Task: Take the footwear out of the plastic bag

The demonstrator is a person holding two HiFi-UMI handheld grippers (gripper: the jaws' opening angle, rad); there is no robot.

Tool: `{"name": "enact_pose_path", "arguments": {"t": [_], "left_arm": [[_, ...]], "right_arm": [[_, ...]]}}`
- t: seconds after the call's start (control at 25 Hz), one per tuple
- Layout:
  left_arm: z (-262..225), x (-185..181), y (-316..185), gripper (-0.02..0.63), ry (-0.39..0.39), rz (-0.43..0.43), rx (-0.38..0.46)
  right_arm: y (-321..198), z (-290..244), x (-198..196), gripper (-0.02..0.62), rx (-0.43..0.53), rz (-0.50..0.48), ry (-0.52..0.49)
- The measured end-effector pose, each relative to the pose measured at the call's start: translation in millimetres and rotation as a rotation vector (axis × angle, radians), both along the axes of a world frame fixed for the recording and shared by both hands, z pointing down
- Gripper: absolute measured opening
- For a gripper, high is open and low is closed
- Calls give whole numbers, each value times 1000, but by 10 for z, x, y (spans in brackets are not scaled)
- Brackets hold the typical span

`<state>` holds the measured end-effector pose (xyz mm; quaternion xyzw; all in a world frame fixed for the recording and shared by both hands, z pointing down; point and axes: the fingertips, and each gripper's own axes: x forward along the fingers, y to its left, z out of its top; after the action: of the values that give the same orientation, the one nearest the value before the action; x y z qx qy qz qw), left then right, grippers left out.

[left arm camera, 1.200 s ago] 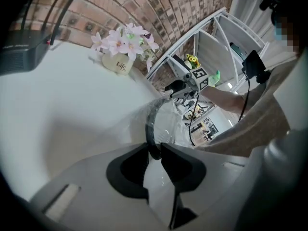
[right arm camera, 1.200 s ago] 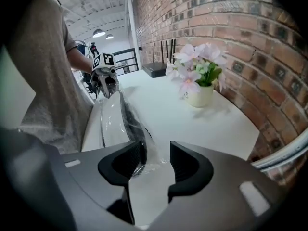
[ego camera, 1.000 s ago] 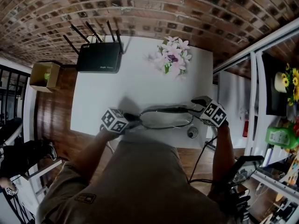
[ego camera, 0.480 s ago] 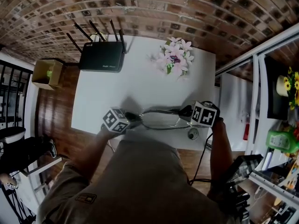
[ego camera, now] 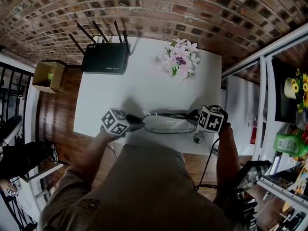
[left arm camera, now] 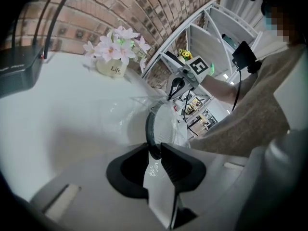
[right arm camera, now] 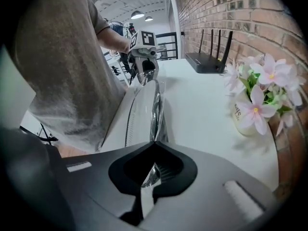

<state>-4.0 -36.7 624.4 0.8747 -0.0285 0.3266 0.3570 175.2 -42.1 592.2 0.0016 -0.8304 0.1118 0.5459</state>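
Note:
A clear plastic bag [ego camera: 166, 123] lies near the table's front edge with a flat white piece of footwear [right arm camera: 129, 121] inside, edged by a black rim [left arm camera: 150, 129]. My left gripper [ego camera: 134, 121] holds the bag's left end. In the left gripper view its jaws [left arm camera: 154, 150] are shut on the black rim, with clear plastic pinched along with it. My right gripper [ego camera: 192, 115] is at the bag's right end. Its jaws [right arm camera: 153, 143] have closed tight on crinkled plastic [right arm camera: 156, 107]. The bag hangs stretched between the two grippers.
A black router [ego camera: 105, 57] with antennas stands at the far left of the white table [ego camera: 144, 88]. A pot of pink flowers [ego camera: 180, 59] sits at the far right. A small round object [ego camera: 198, 137] lies by the front edge. A cardboard box [ego camera: 45, 76] is on the floor, left.
My right gripper has moved left to the bag's end and shut on the plastic. The bag now lies drawn out flatter between the grippers. The left gripper shifted slightly left.

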Motion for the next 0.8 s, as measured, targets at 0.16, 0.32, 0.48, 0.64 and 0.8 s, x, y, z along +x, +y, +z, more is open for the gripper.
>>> {"name": "enact_pose_path", "arguments": {"t": [0.16, 0.32, 0.48, 0.64, 0.8], "left_arm": [[-58, -127, -39, 78, 11, -4, -9], [-80, -278, -90, 77, 10, -21, -15], [-87, -420, -100, 77, -1, -35, -17], [-39, -468, -46, 77, -2, -24, -29], [-53, -395, -17, 85, 21, 7, -2]], "right_arm": [[14, 2, -46, 14, 0, -5, -10], [9, -2, -77, 14, 8, -12, -9], [4, -25, -105, 14, 17, -11, -17], [13, -11, -113, 14, 24, -15, -11], [15, 4, -91, 14, 37, -19, -1]]}}
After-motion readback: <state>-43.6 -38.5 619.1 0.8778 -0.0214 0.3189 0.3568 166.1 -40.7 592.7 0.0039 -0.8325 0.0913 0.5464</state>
